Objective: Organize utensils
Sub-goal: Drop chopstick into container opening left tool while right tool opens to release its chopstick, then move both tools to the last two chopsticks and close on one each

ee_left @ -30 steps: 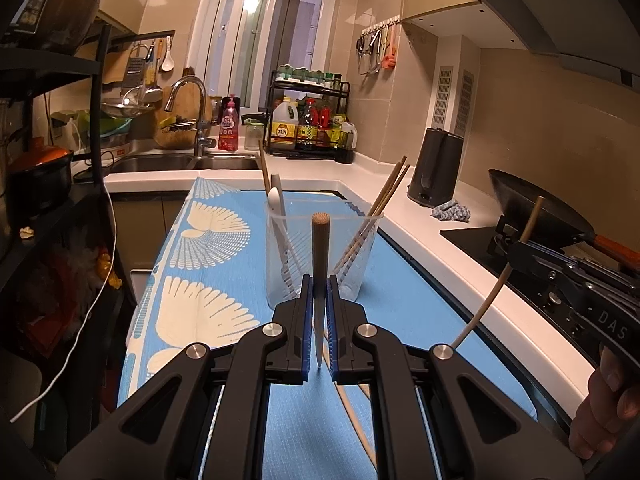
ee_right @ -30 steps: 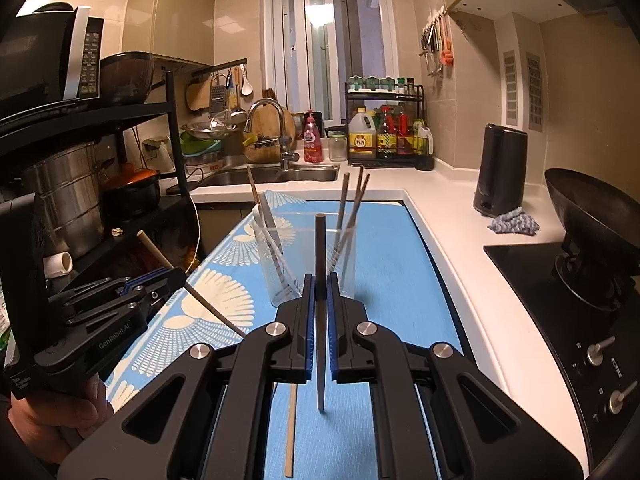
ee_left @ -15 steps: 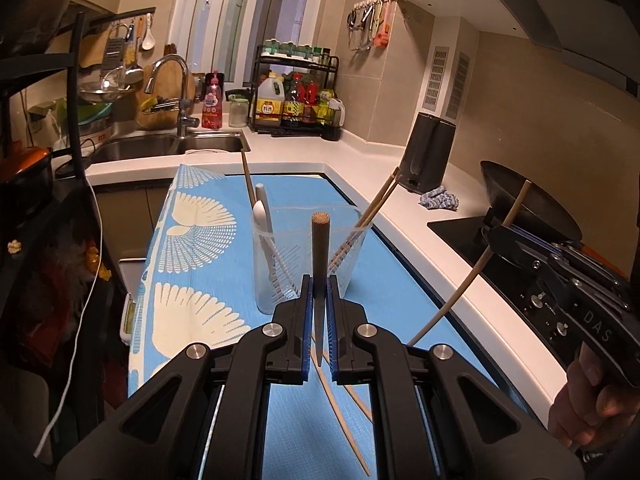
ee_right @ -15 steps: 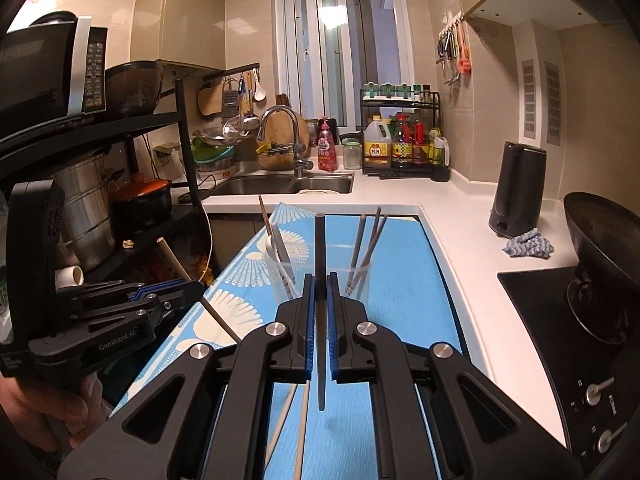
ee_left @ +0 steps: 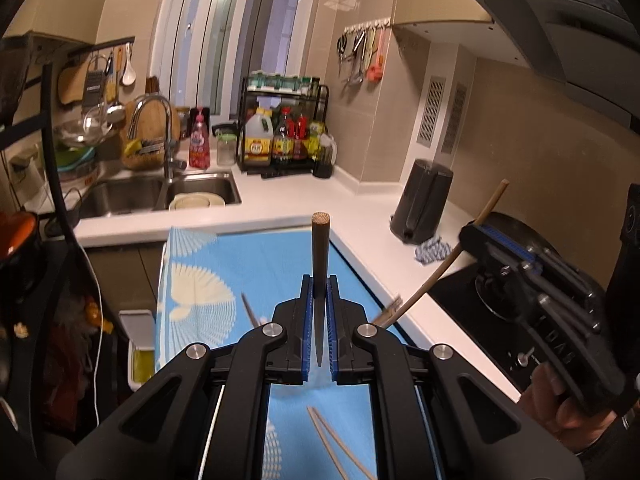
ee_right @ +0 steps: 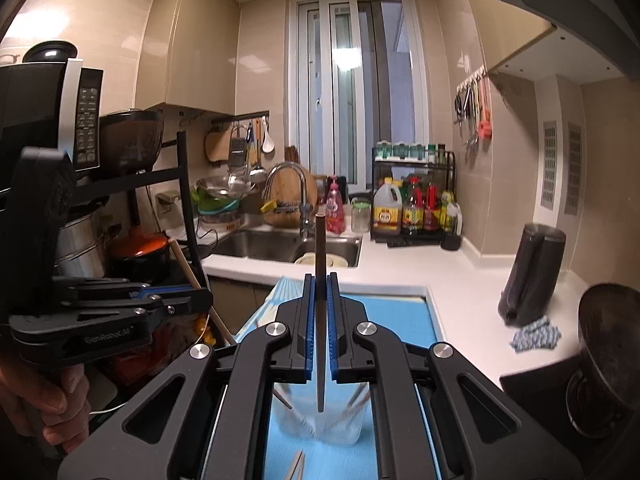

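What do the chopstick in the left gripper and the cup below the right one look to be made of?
The chopstick in the left gripper looks like dark wood or bamboo, matte: its cut end shows a speckled, fibrous grain. The cup looks like clear plastic or glass: the blue mat and utensils show through its wall. Blur leaves that open.

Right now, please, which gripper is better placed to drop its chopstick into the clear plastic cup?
Probably right gripper: its dark chopstick hangs over the clear plastic cup; left gripper's view hides it.
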The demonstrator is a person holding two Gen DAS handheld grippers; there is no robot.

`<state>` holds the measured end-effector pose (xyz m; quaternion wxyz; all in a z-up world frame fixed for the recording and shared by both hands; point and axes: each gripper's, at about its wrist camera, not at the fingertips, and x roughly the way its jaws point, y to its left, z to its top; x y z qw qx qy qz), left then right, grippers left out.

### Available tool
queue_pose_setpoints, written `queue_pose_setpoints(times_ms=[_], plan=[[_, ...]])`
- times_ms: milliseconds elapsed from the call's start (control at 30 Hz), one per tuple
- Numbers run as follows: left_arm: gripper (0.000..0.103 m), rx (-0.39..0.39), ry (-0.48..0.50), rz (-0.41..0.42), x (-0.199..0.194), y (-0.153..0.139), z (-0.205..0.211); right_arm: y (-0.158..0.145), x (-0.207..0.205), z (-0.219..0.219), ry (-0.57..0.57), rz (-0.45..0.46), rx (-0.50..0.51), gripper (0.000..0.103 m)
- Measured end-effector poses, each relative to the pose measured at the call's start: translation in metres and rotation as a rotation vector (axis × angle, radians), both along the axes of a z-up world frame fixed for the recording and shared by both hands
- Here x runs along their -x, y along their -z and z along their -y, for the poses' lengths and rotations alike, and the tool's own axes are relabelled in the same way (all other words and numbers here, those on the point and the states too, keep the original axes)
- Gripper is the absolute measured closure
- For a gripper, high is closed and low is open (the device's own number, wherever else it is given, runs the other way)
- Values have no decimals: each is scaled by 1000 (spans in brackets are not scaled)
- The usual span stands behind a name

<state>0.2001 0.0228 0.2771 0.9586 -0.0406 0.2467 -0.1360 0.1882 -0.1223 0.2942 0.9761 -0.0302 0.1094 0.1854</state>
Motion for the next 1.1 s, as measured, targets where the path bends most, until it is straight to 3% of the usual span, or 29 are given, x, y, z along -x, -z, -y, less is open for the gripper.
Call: queue_pose_setpoints(times_ms=[133,367,500,633,767,933,1100], plan=[[96,-19,-23,-26,-34,12,2,16,-33,-9,18,-11,26,97],[96,-68,-34,-153,-79,77,12,74,-75,-5,36,-134,37,97],[94,-120,-54,-165,-81,98,21,90,-77,-2,39,-180,74,87],[64,-116,-56,-67,-51,84,21,78,-54,9,51,-126,52,73],[49,-106,-95,-2,-16,71,12,63,-19,19,52,-68,35,68],[39,-60,-137,16,34,87,-1,70,37,32,72,-16,-8,60],[37,-17,-159,-9,75,136,0,111,86,40,109,-17,-62,58]])
